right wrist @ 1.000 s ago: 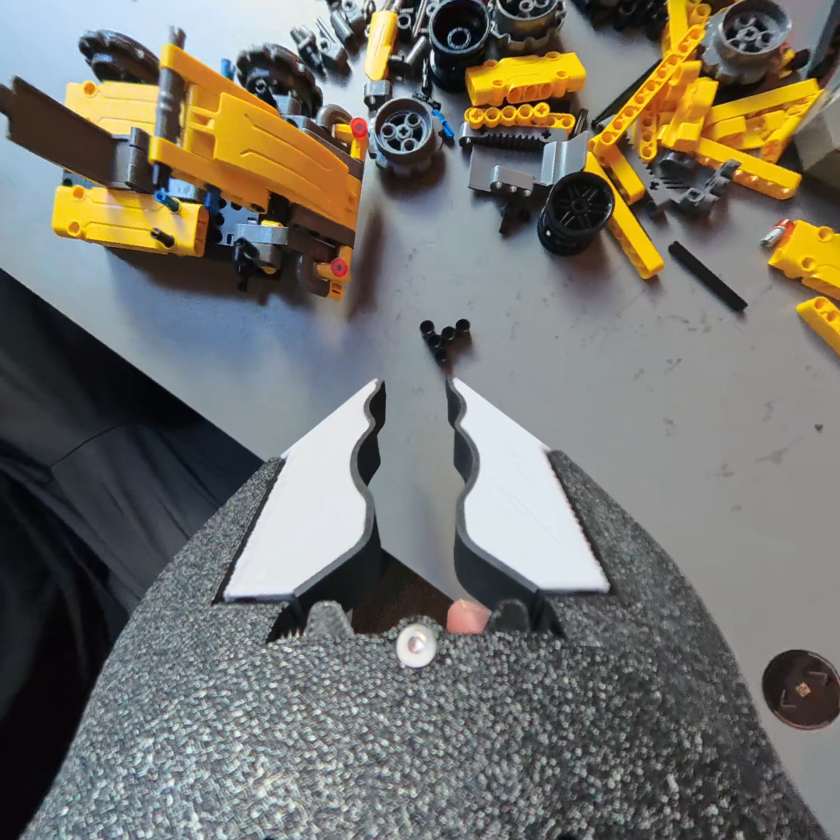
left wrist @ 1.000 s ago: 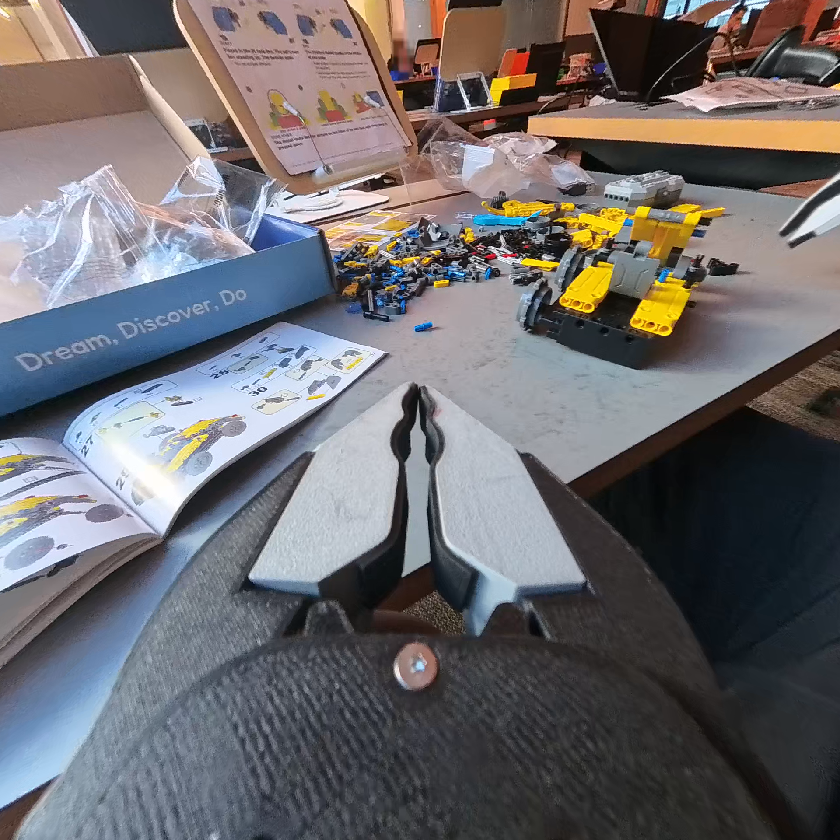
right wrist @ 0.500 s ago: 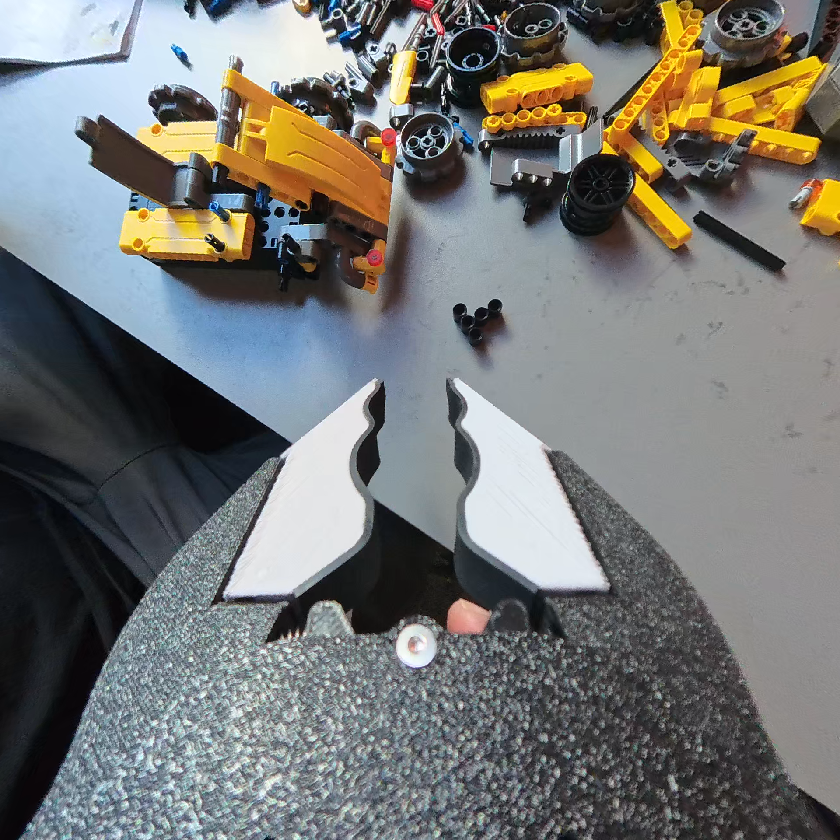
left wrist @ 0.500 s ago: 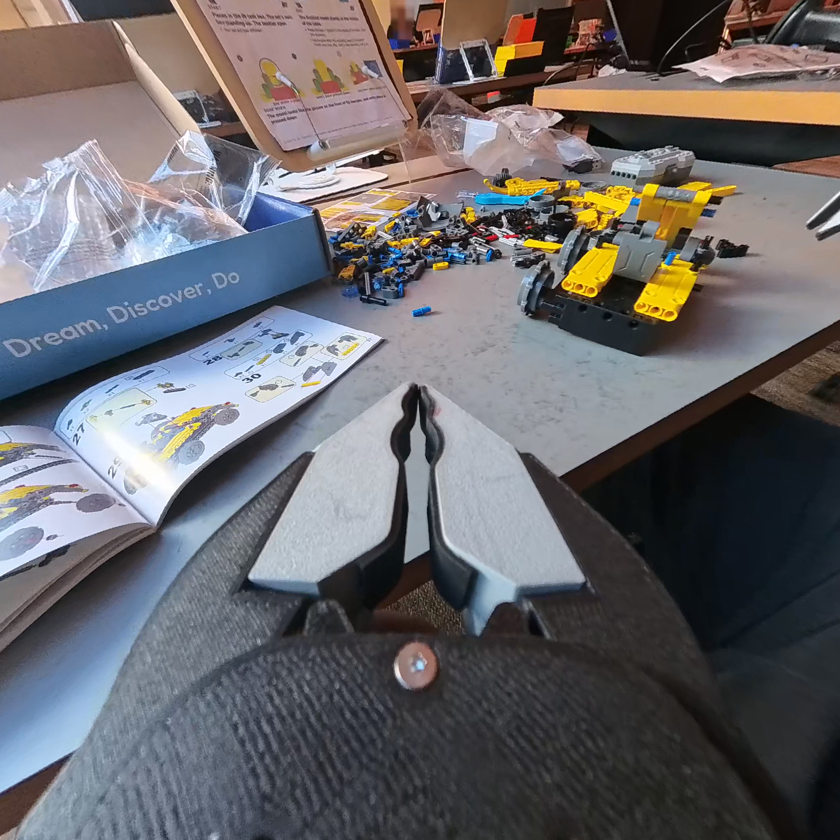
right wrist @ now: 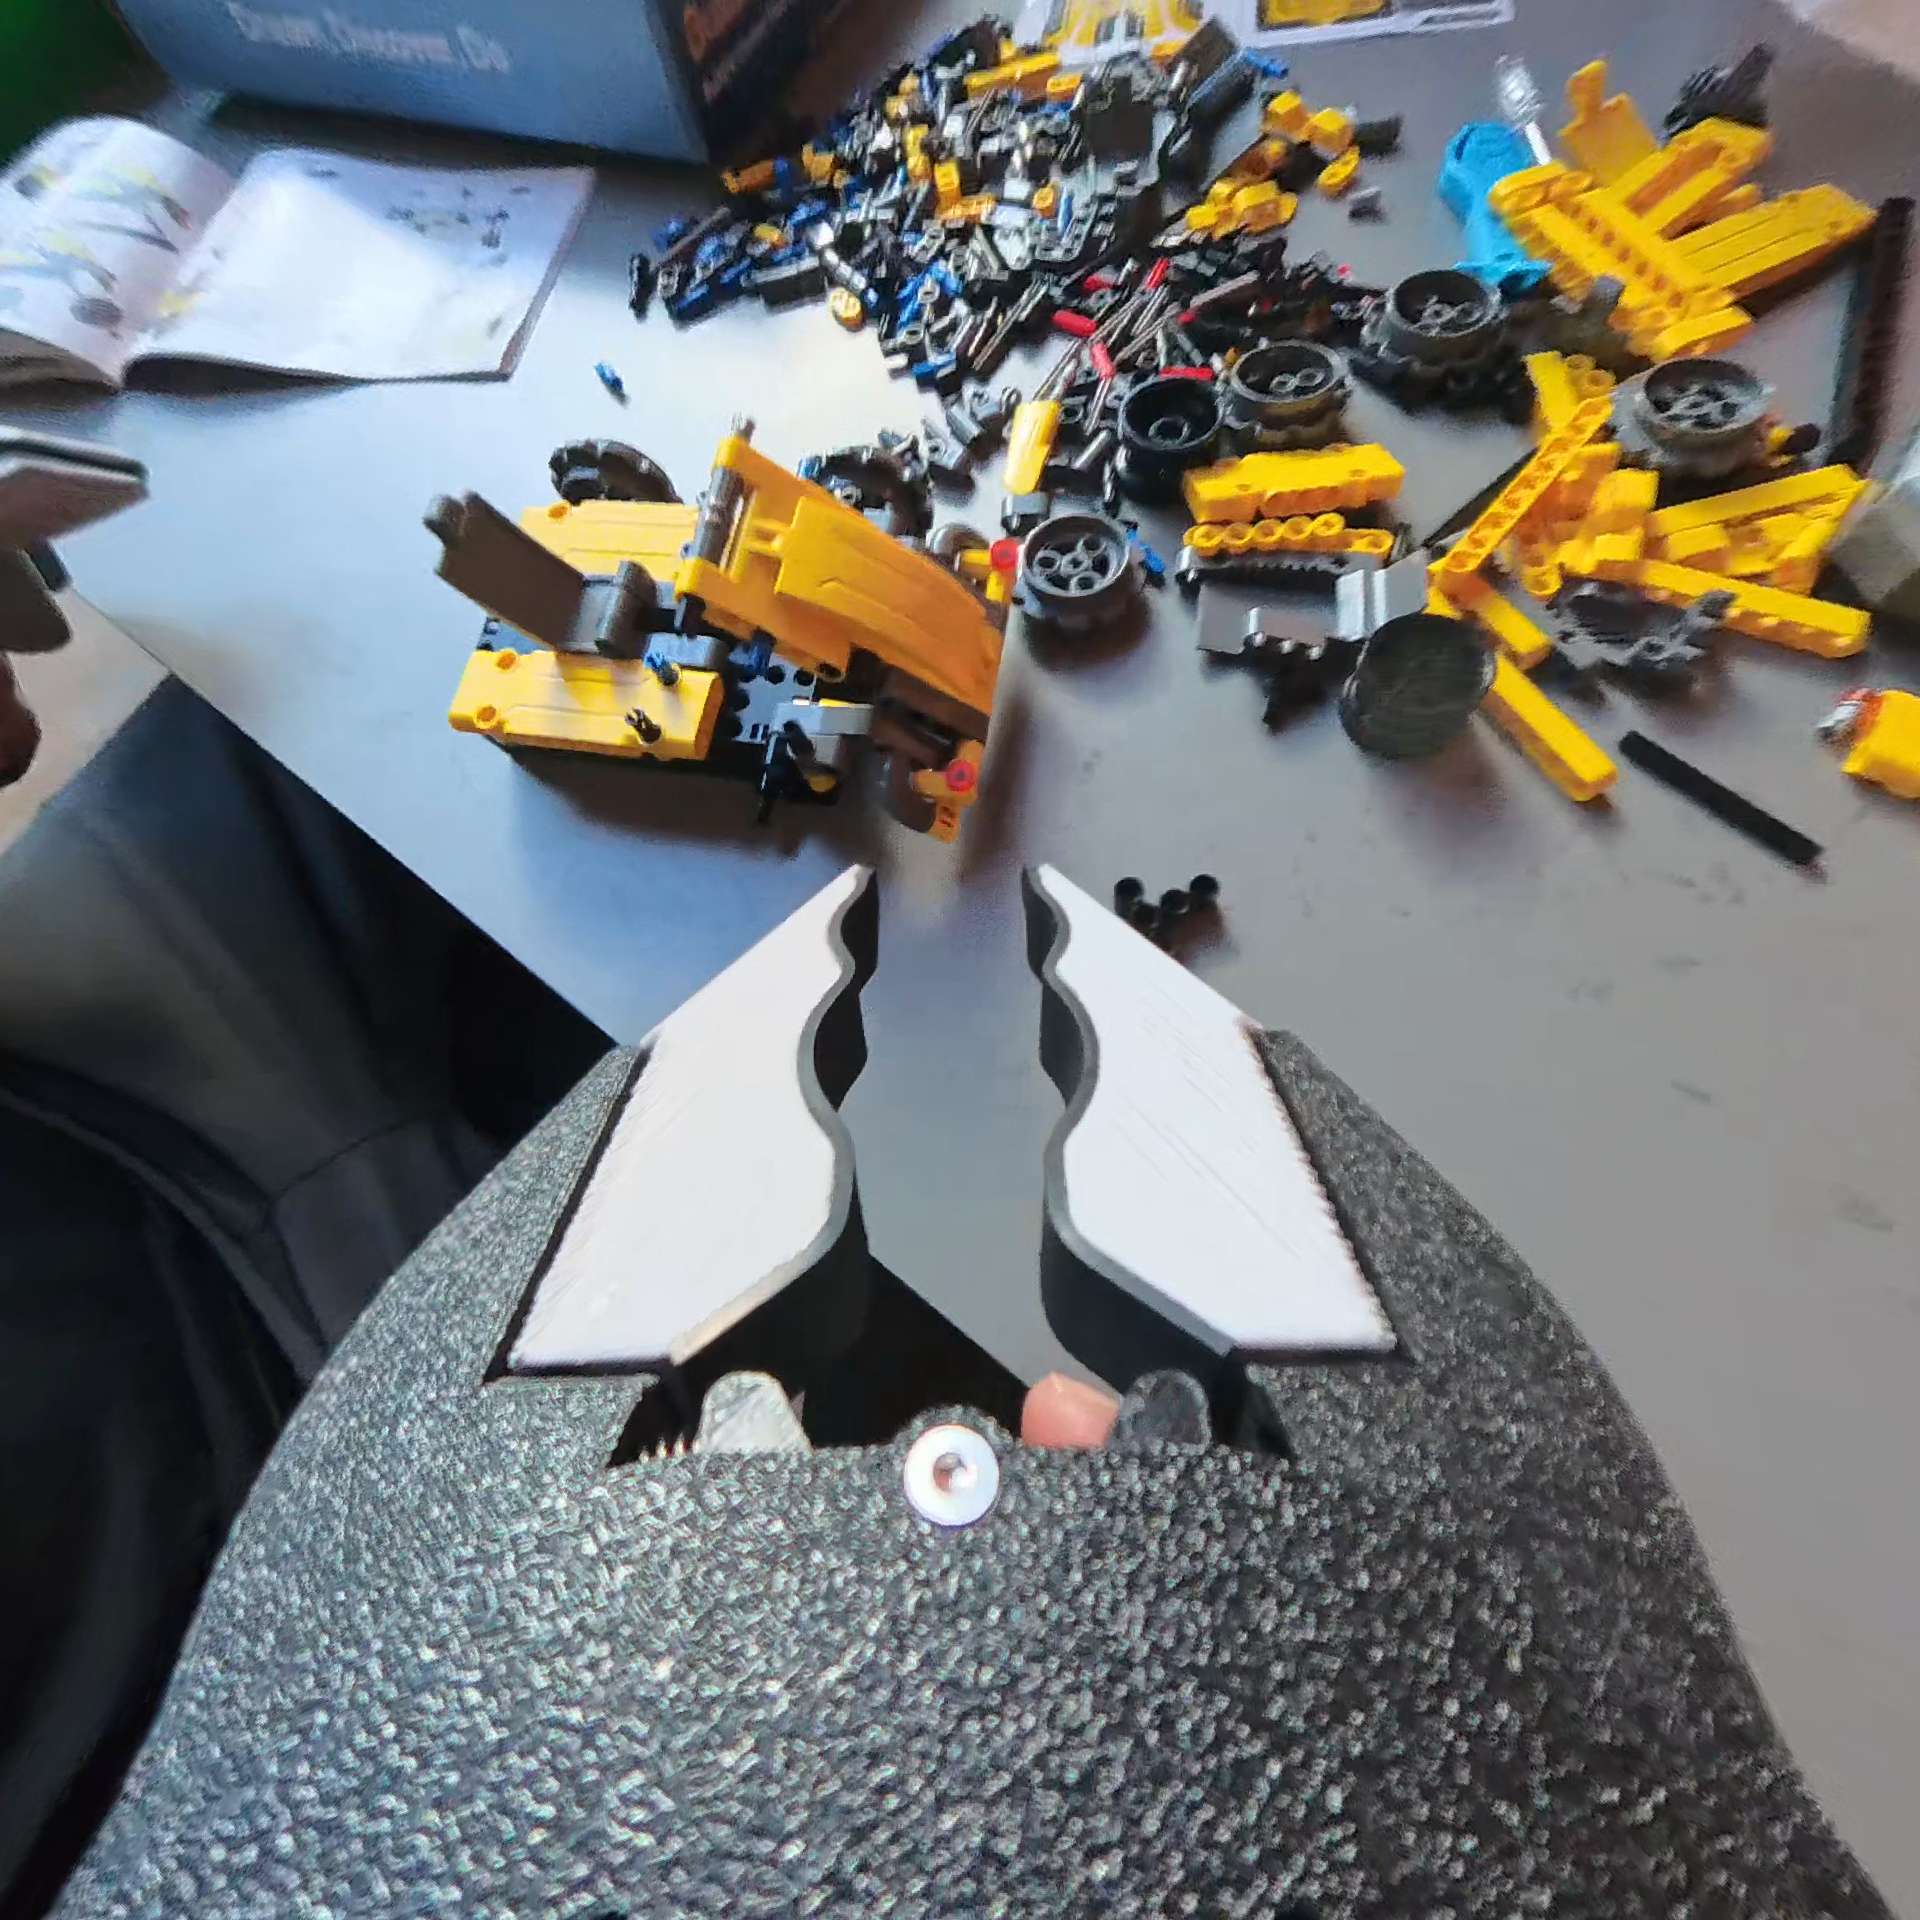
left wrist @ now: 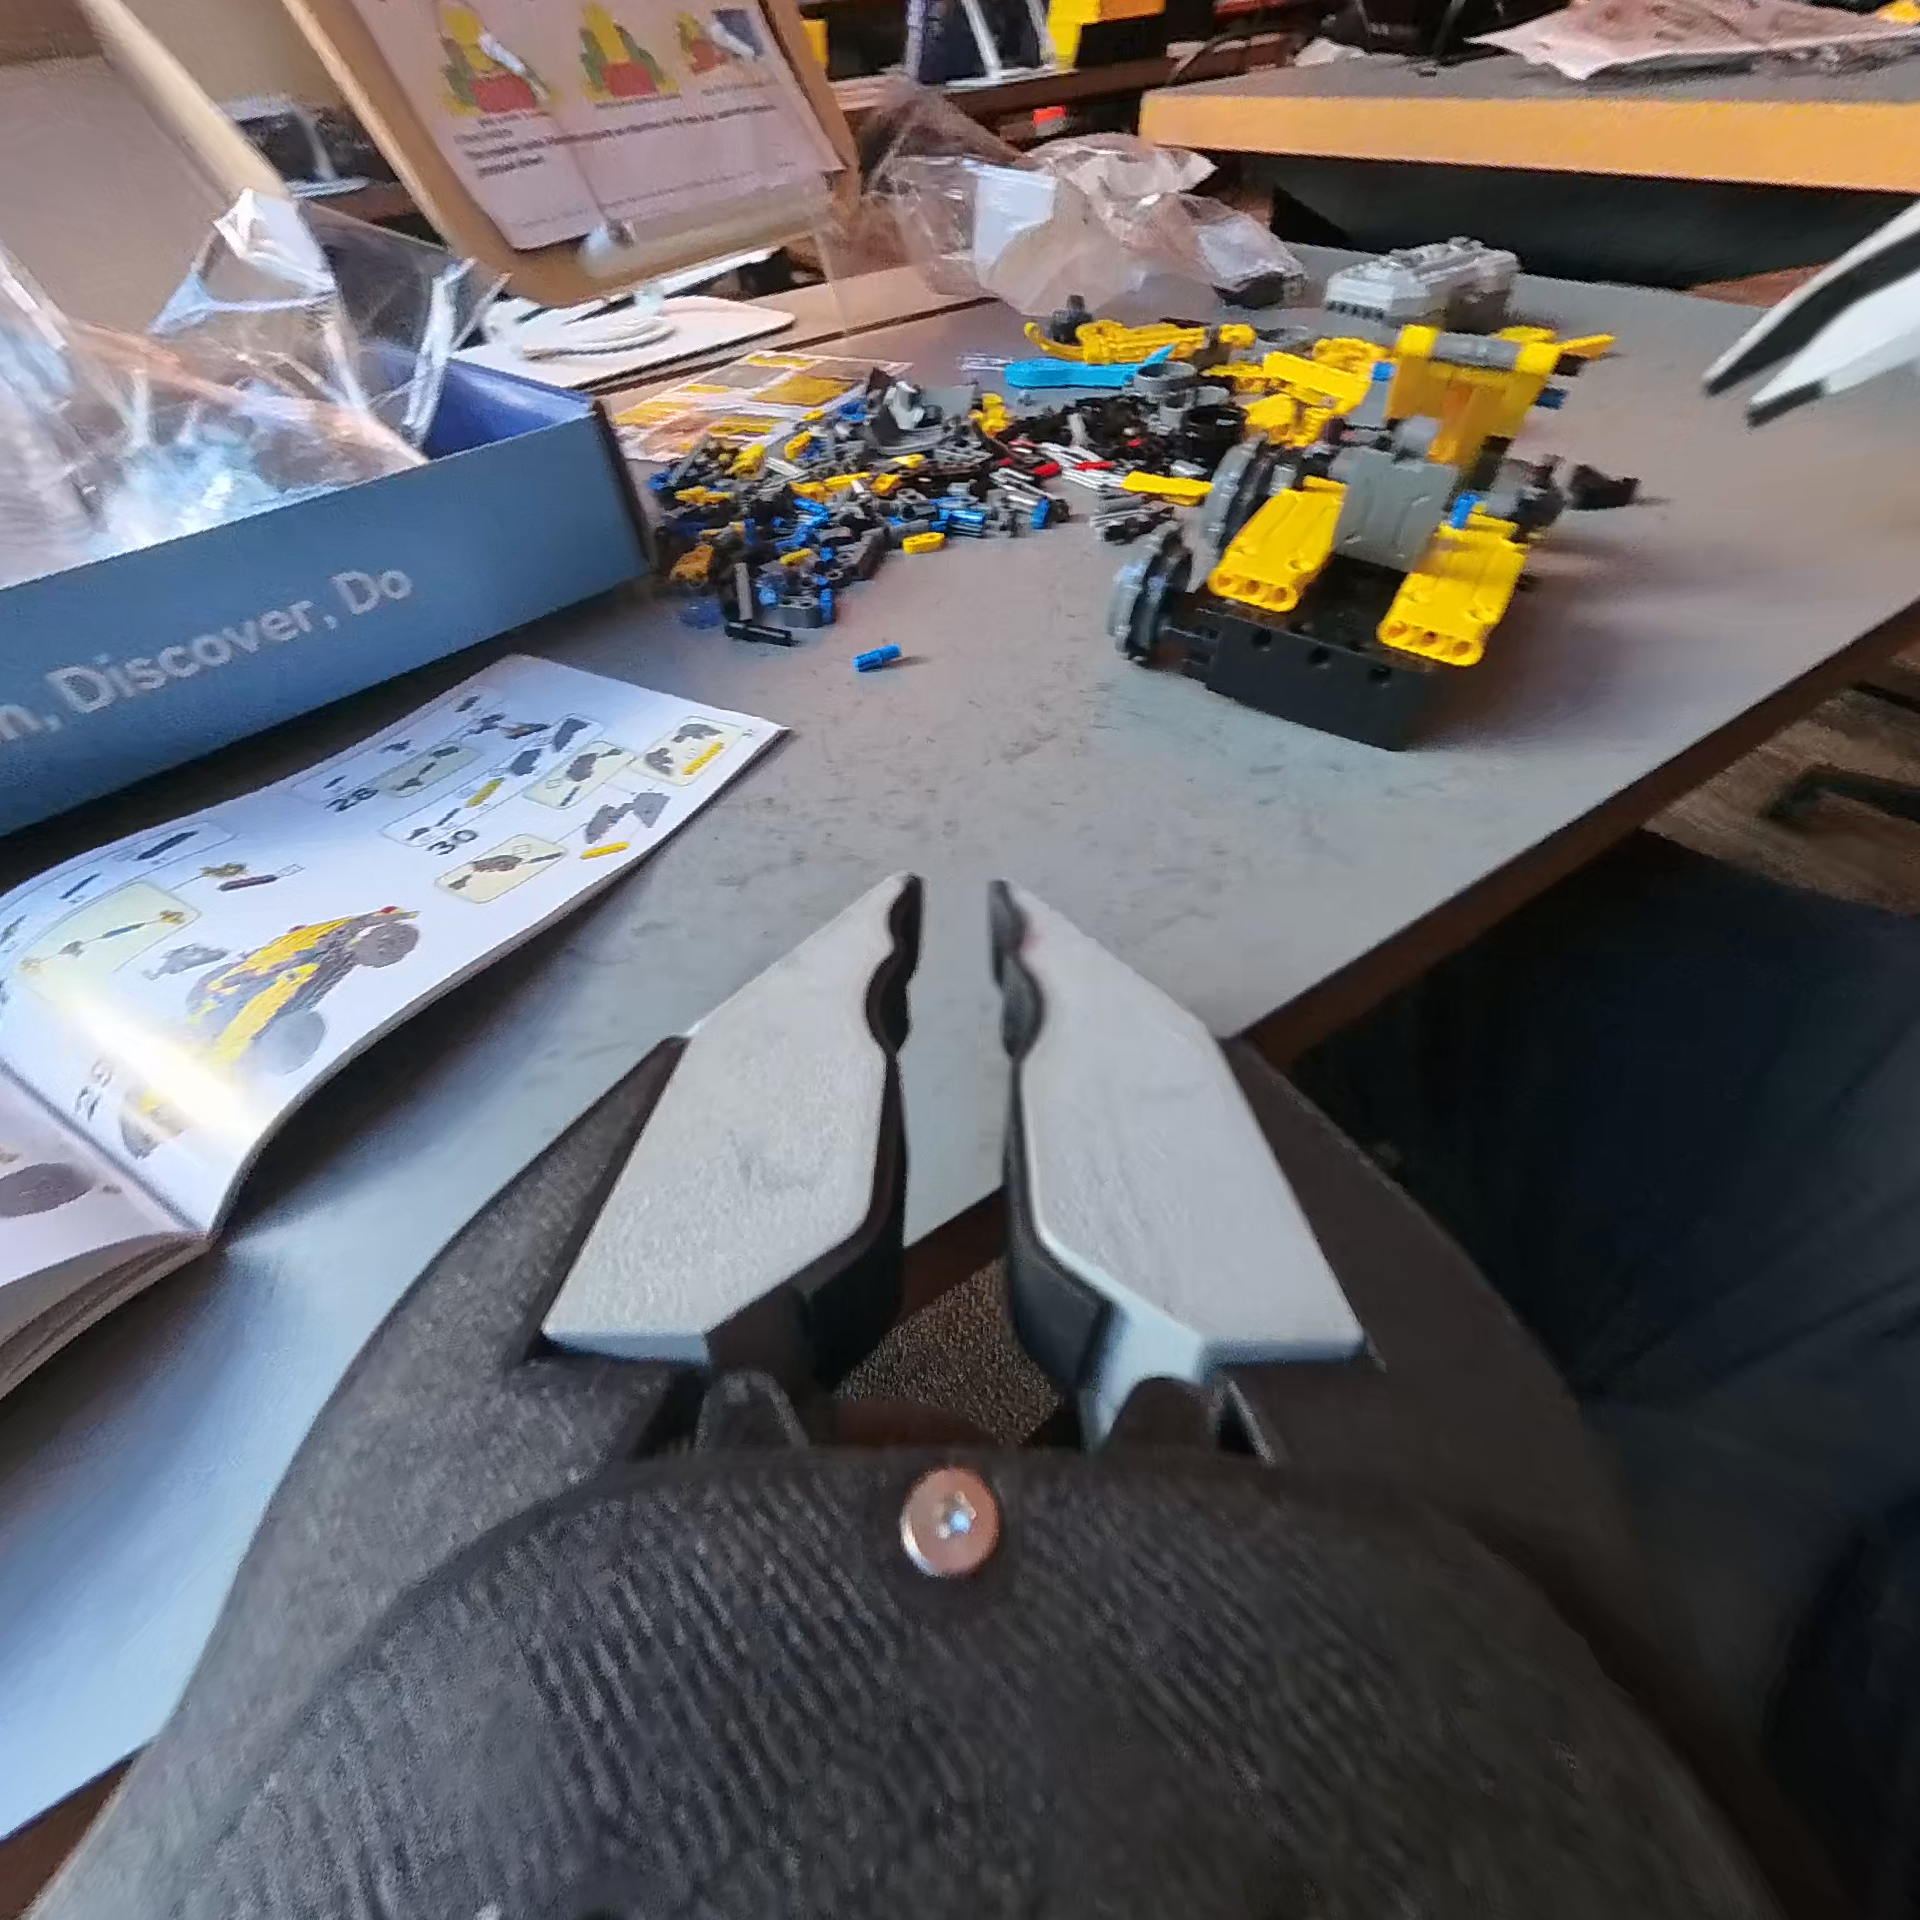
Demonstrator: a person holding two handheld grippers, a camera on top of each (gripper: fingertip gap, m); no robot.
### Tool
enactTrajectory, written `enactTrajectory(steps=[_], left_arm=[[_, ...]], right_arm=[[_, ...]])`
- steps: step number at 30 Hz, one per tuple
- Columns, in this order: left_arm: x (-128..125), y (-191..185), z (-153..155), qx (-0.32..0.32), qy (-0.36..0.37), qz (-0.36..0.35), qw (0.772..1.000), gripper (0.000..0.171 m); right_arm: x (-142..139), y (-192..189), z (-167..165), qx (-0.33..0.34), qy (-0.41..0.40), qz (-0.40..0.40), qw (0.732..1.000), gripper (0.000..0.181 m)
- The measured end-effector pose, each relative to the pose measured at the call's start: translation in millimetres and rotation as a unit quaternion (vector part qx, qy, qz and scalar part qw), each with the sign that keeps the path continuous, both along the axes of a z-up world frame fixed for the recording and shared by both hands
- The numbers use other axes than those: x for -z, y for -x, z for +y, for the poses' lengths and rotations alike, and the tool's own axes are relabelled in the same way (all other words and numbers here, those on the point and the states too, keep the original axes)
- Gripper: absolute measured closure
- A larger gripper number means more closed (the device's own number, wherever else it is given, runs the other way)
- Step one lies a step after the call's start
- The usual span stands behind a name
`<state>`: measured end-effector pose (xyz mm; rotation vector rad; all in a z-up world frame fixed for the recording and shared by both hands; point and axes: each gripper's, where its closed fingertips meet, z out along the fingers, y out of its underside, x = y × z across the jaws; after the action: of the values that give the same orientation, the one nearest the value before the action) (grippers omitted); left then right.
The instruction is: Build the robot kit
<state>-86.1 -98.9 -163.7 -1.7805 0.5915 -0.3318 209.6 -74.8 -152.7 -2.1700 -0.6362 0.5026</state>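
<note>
Only the left wrist view showed crumpled plastic bags (left wrist: 156, 416) in the blue box (left wrist: 312, 613), which bore white lettering, and the open instruction booklet (left wrist: 343, 894) near the table (left wrist: 1039, 790) front edge. The left gripper (left wrist: 954, 904) stood narrowly parted, empty. The right gripper (right wrist: 951, 883) gaped wider, empty, above small black pins (right wrist: 1169, 899), near the yellow model (right wrist: 748, 623).

Light was bright and warm; glare struck the booklet (left wrist: 208, 997); edges were blurred and bent by the wide-angle lens.
</note>
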Motion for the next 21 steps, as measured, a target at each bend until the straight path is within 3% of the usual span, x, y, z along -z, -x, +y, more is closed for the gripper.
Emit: enactTrajectory(steps=[2, 5, 11, 21], left_arm=[[0, -12, -8, 0.032, -0.002, 0.009, 0.999, 0.135], [-3, -32, -19, 0.077, -0.003, 0.009, 0.997, 0.119], [3, -57, -32, 0.117, 0.013, 0.035, 0.992, 0.115], [25, -63, -47, 0.145, 0.049, 0.04, 0.987, 0.117]], right_arm=[[5, 10, -4, -0.03, 0.002, -0.003, 1.0, 0.145], [5, 24, -8, -0.087, -0.011, -0.009, 0.996, 0.134], [19, 37, 6, -0.118, -0.011, -0.063, 0.991, 0.122], [19, 47, 22, -0.108, -0.048, -0.098, 0.988, 0.119]])
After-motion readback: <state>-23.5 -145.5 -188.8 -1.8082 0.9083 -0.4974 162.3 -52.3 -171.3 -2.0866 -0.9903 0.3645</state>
